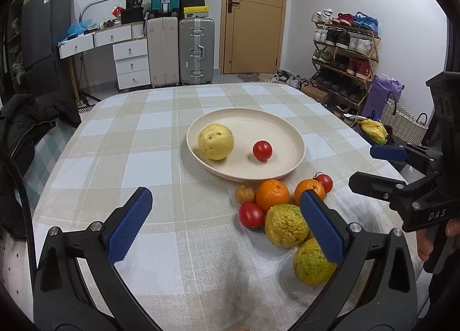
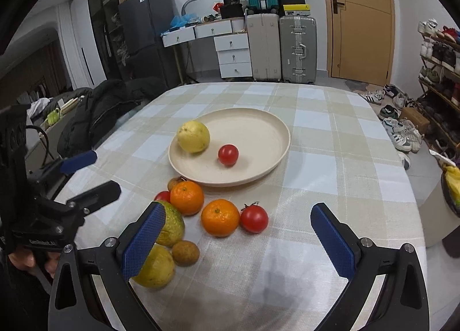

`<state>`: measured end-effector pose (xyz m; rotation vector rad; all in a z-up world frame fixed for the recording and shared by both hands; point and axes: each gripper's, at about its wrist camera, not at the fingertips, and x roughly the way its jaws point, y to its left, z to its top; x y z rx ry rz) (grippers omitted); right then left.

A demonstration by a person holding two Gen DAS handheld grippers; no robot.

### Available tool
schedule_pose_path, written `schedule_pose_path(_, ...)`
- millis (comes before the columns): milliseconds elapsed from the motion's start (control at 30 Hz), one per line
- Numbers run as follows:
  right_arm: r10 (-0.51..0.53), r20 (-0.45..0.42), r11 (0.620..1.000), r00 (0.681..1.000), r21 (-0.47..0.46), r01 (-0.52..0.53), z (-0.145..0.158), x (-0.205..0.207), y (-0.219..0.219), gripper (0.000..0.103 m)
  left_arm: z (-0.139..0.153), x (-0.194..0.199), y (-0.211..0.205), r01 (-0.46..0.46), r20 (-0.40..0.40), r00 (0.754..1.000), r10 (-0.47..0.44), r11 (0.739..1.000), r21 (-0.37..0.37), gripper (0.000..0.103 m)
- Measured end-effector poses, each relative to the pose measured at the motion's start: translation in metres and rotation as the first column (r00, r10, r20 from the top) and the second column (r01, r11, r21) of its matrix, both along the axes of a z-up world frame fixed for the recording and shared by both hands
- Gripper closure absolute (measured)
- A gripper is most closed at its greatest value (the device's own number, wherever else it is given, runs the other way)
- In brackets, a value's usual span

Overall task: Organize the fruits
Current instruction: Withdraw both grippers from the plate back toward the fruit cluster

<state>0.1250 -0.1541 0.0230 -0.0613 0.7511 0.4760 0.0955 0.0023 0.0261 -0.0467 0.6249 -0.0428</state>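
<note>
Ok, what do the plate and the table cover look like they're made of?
Plate: likely matte plastic or a fibre blend, though ceramic is possible; cream, dull, faintly speckled, no glare.
Table cover: woven fabric, matte; a coarse weave shows in its beige and pale blue checks, with soft wrinkles.

plate (image 2: 267,126) holding guava (image 2: 193,136), tomato (image 2: 228,154)

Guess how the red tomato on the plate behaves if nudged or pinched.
The tomato is round and smooth, so it would probably roll across the flat plate; the raised rim should stop it. Its glossy skin may slip in a light pinch. It likely bruises or splits if squeezed hard.
</note>
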Motion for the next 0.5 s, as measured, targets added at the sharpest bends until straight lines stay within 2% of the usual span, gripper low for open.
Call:
schedule_pose_path(200, 0.016, -0.029, 0.999, 0.999, -0.048, -0.018, -0.009, 0.002, -0.003, 0.000, 0.003, -0.003, 0.000, 0.005, -0.003, 1.000, -0.005, 1.000, 0.005, 0.001)
schedule_pose_path(500, 0.091, -0.099, 0.989, 0.991, -0.108, -0.101, -0.031, 0.001, 0.008, 0.000, 0.000, -0.008, -0.001, 0.019, -0.025, 1.000, -0.018, 1.000, 0.016, 0.000)
